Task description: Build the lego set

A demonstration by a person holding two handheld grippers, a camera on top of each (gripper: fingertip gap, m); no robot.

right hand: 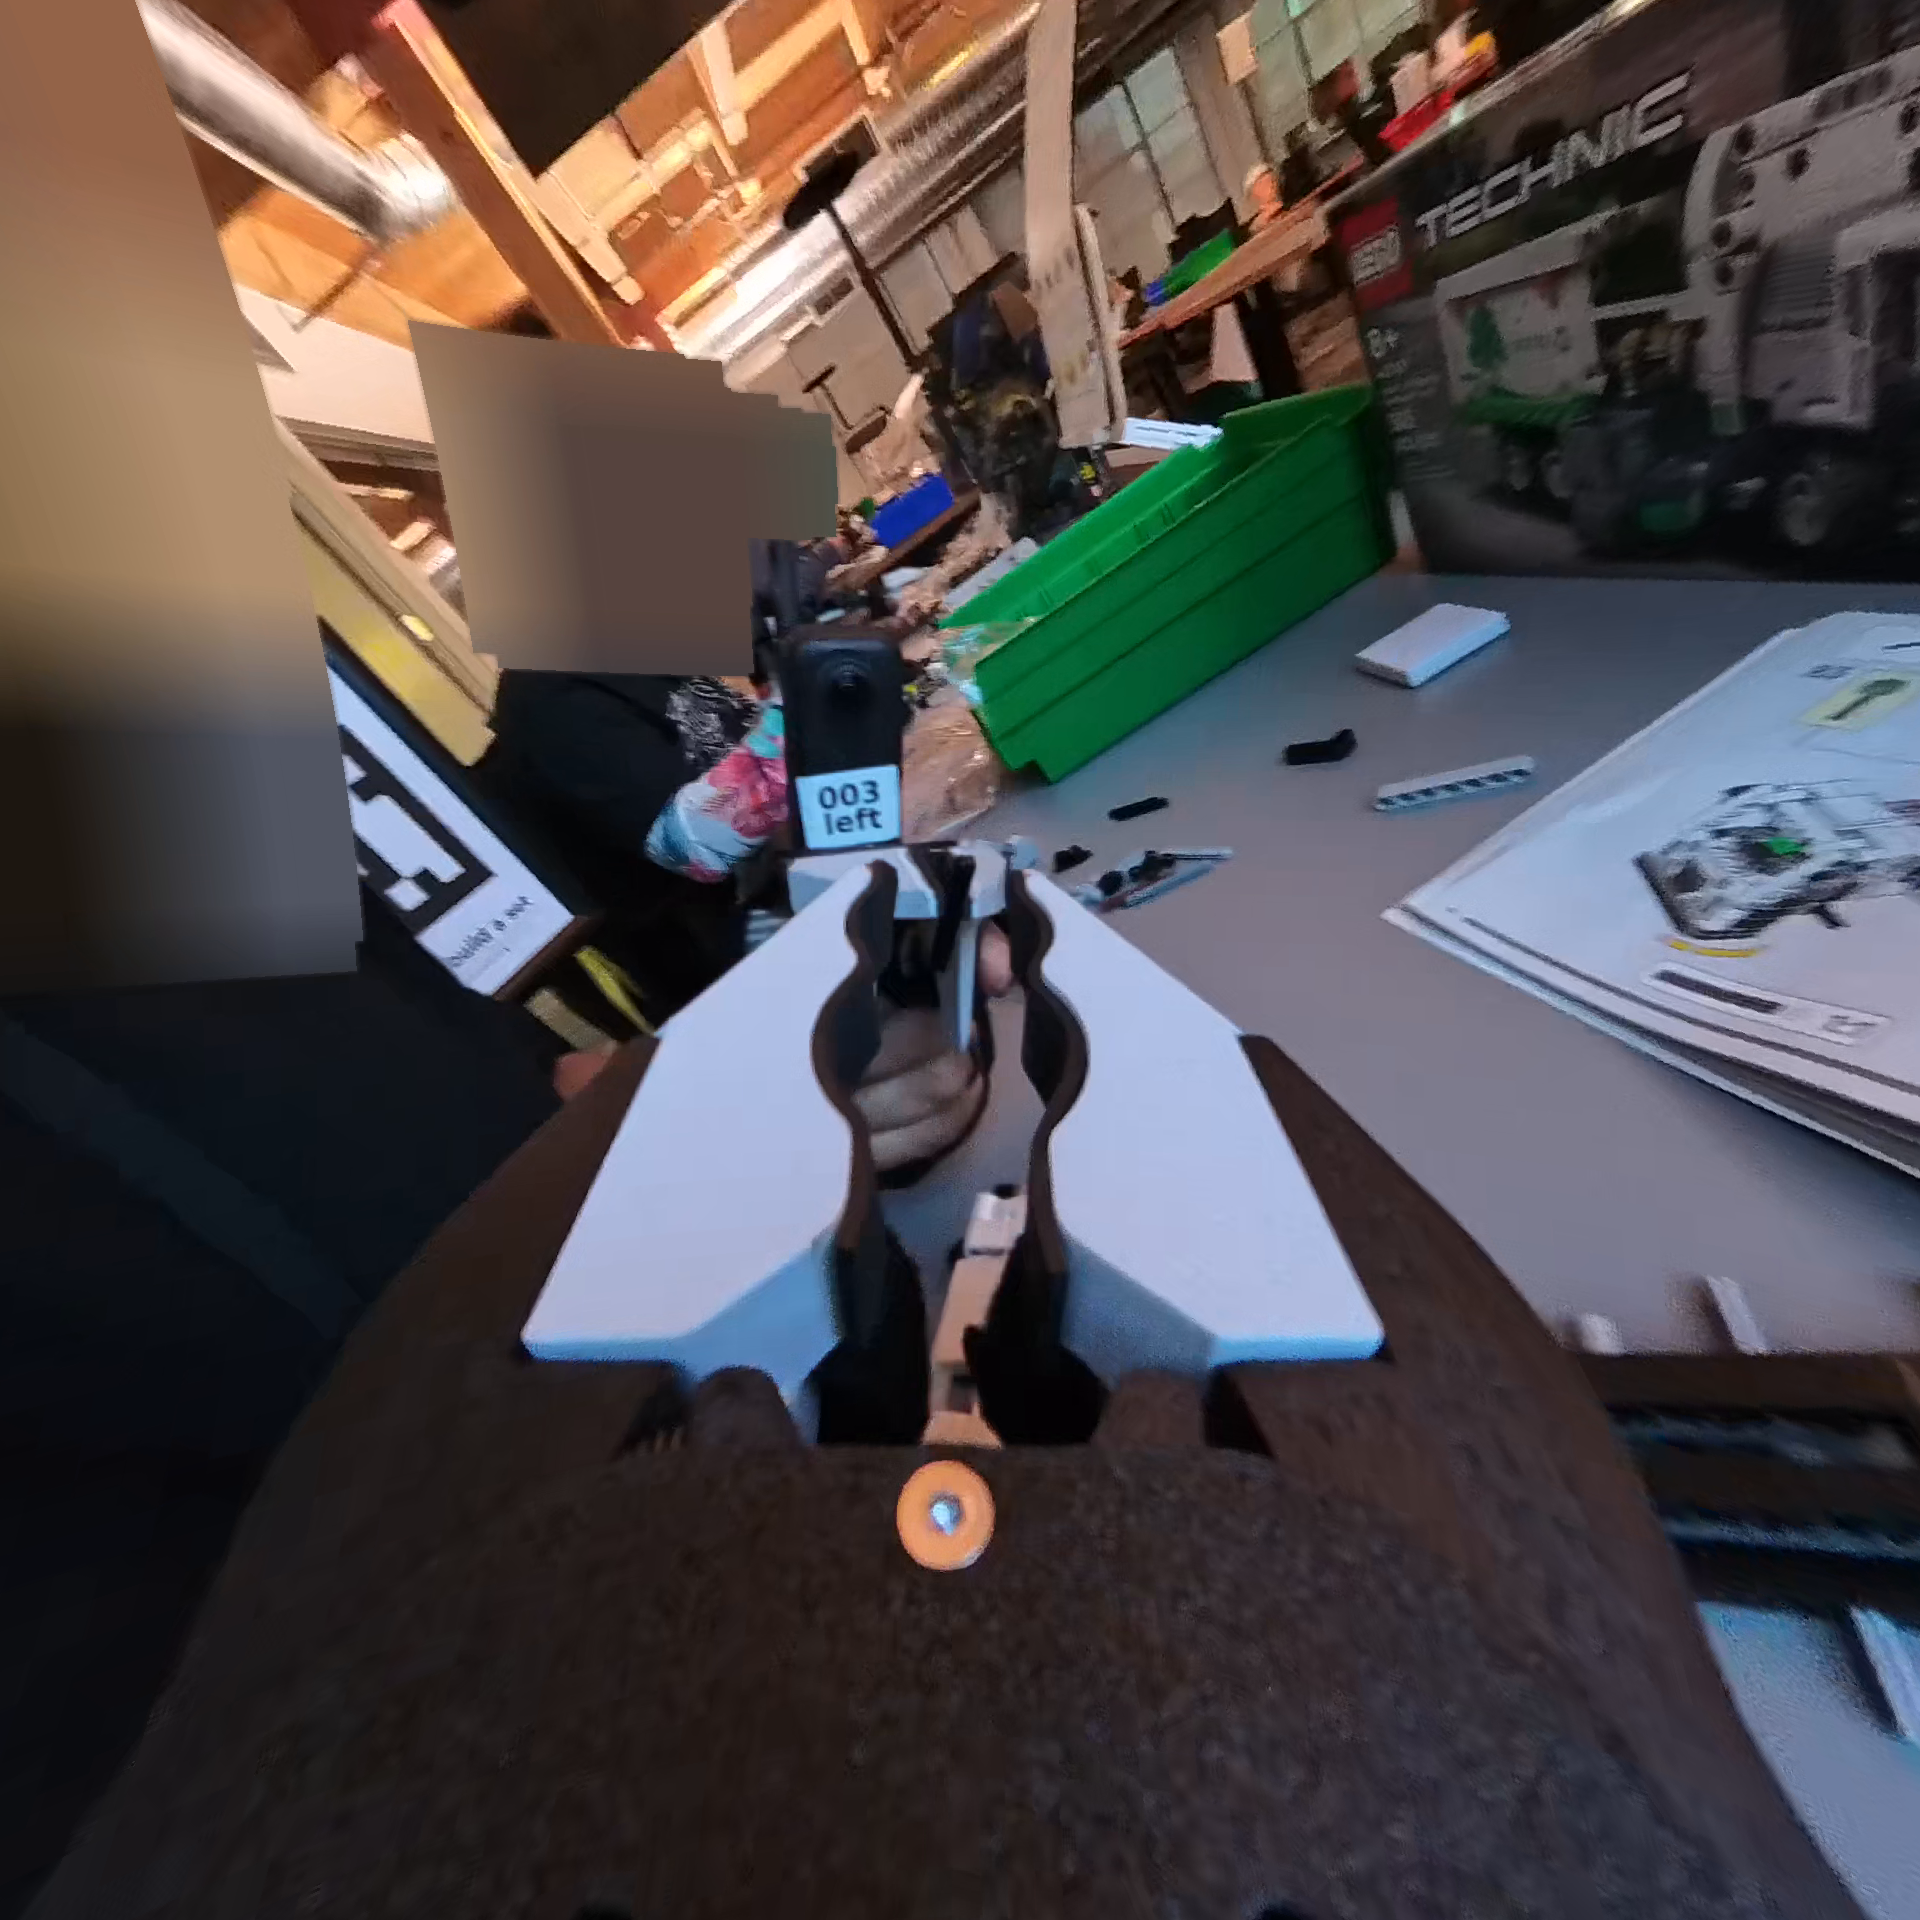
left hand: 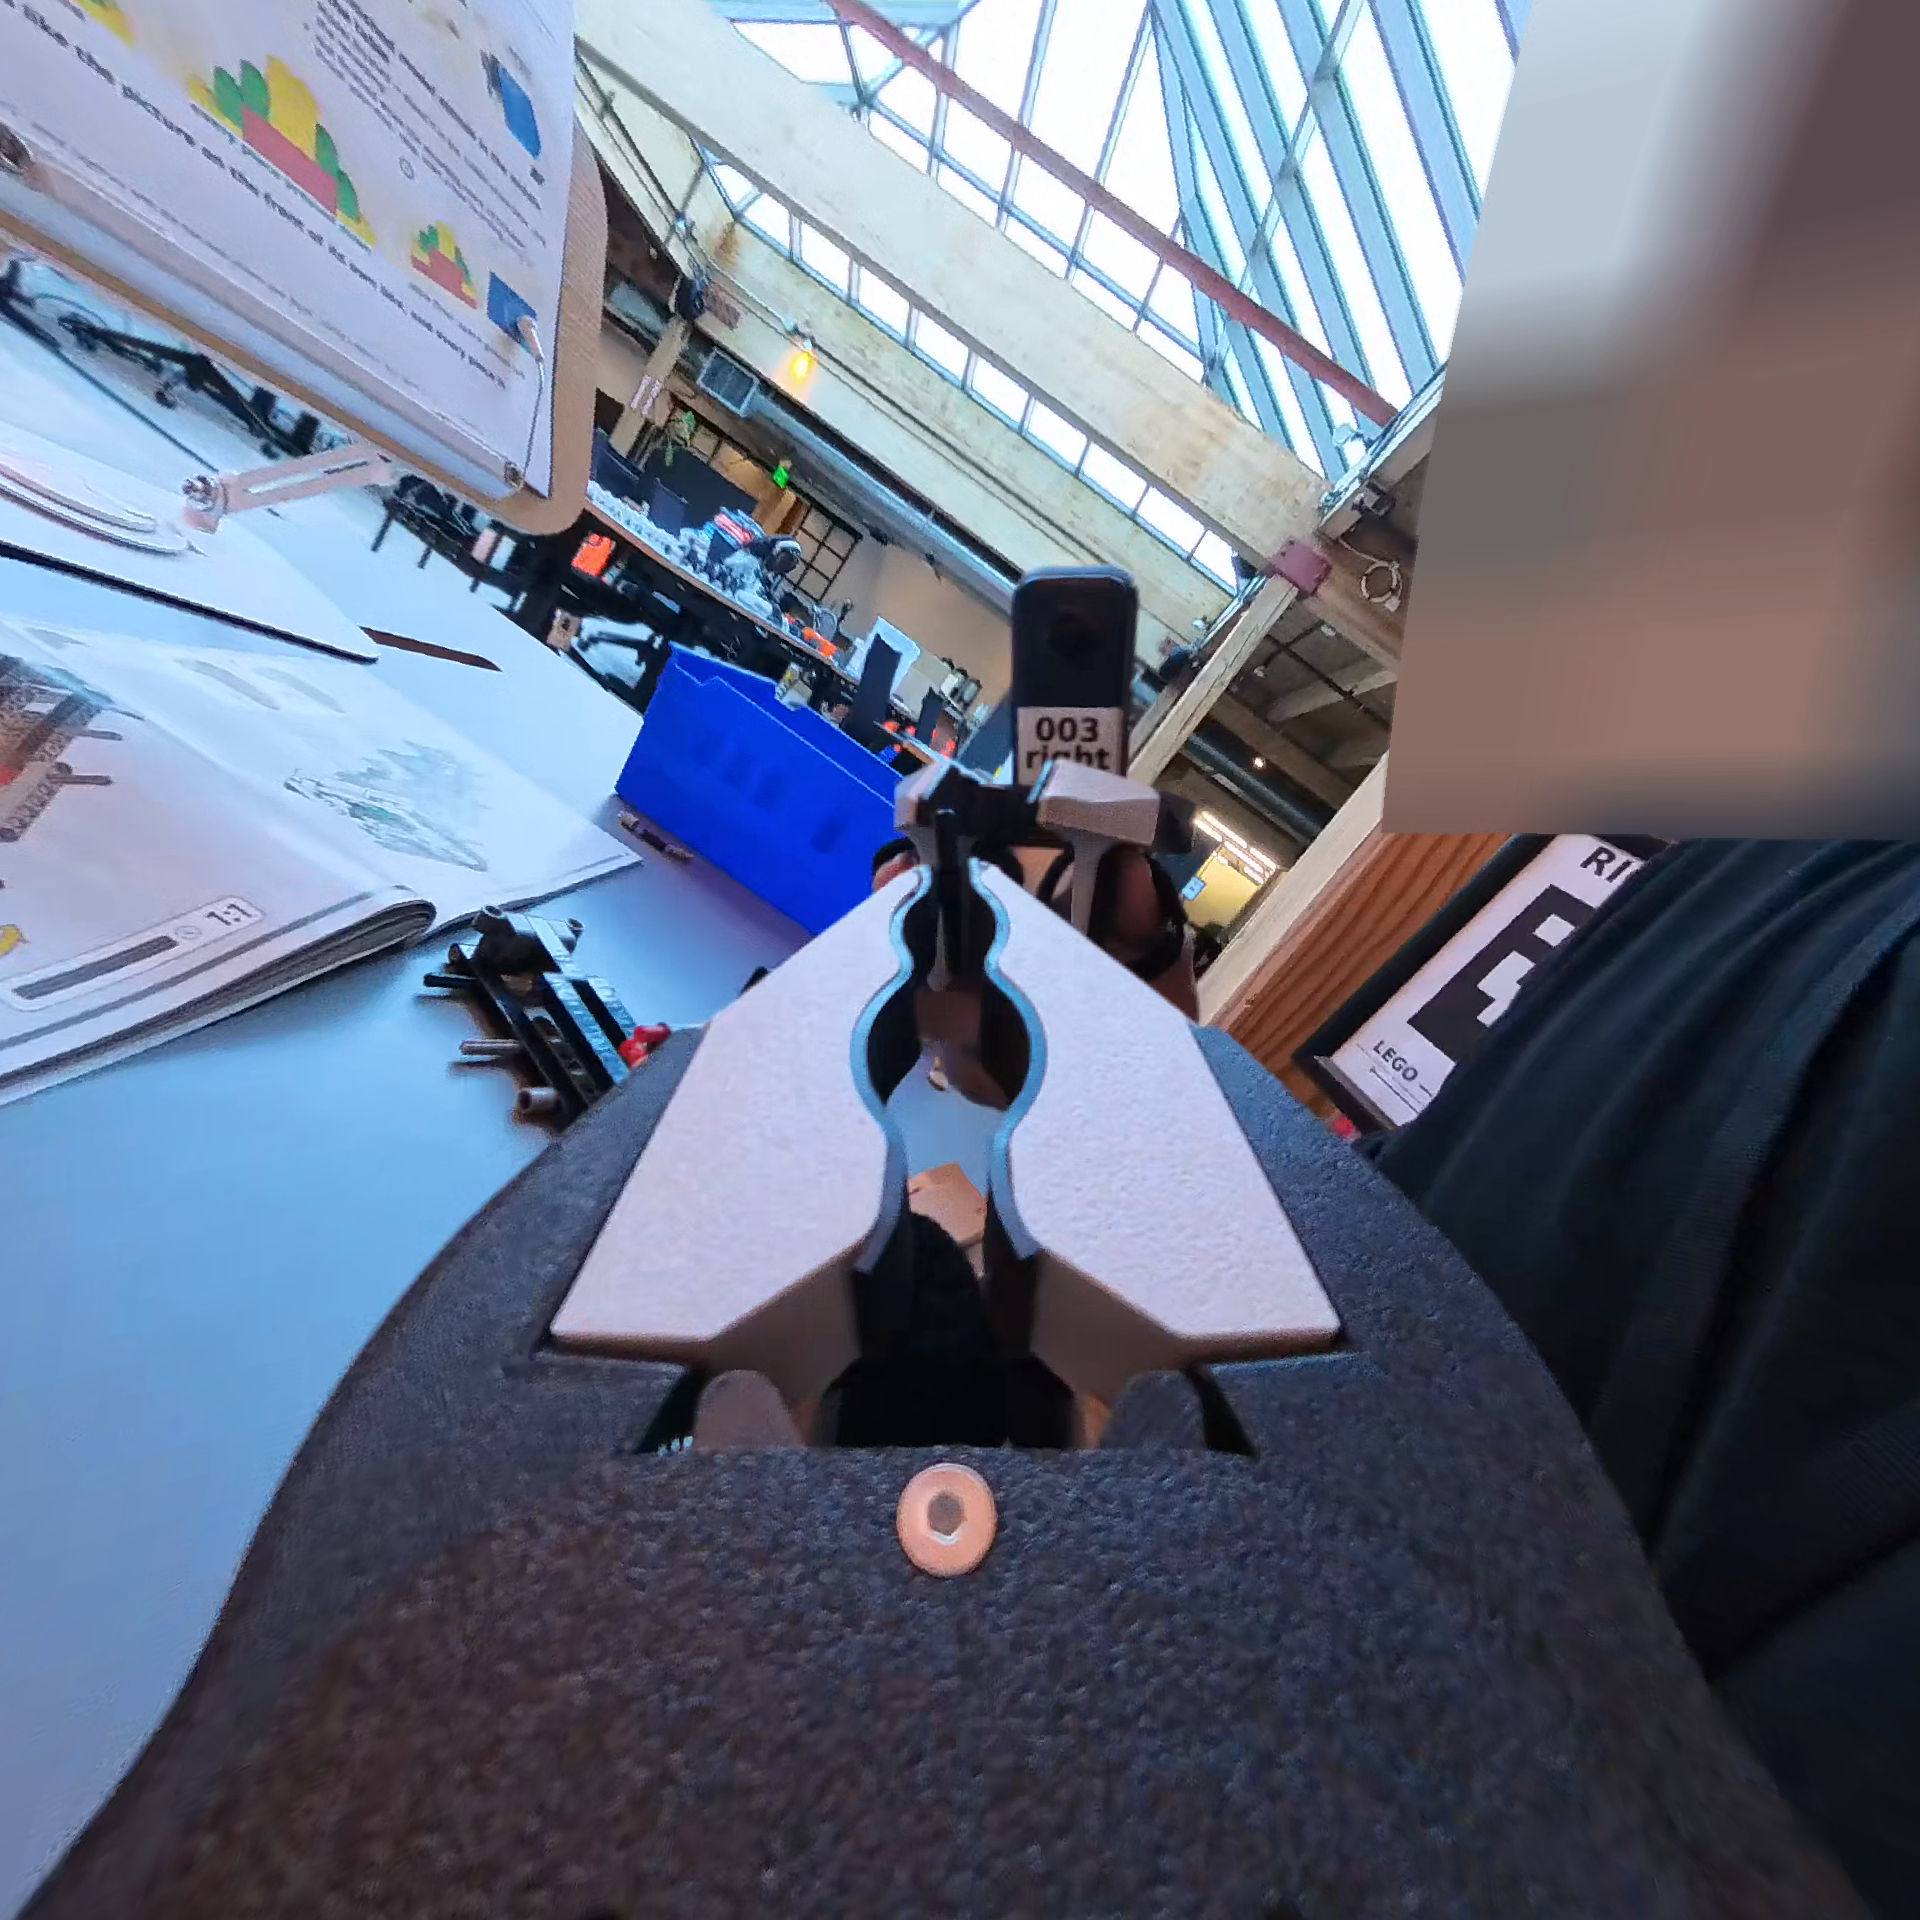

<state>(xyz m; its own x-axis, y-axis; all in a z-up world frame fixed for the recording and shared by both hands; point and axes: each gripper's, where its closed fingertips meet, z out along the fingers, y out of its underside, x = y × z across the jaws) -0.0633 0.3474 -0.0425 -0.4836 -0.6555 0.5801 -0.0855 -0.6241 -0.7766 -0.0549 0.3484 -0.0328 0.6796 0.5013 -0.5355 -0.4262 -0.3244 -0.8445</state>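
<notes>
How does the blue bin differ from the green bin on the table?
The blue bin shows in the left wrist view, beyond the open manual's far corner; the green bin shows in the right wrist view, beside the set's box. They differ in colour. The green bin looks longer, with ribbed sides; the blue bin's wall is plainer. Both are open plastic bins on the grey table.

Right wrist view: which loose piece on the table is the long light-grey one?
The holed grey beam lying flat beside the instruction booklet; the pieces left of it are short and black.
</notes>
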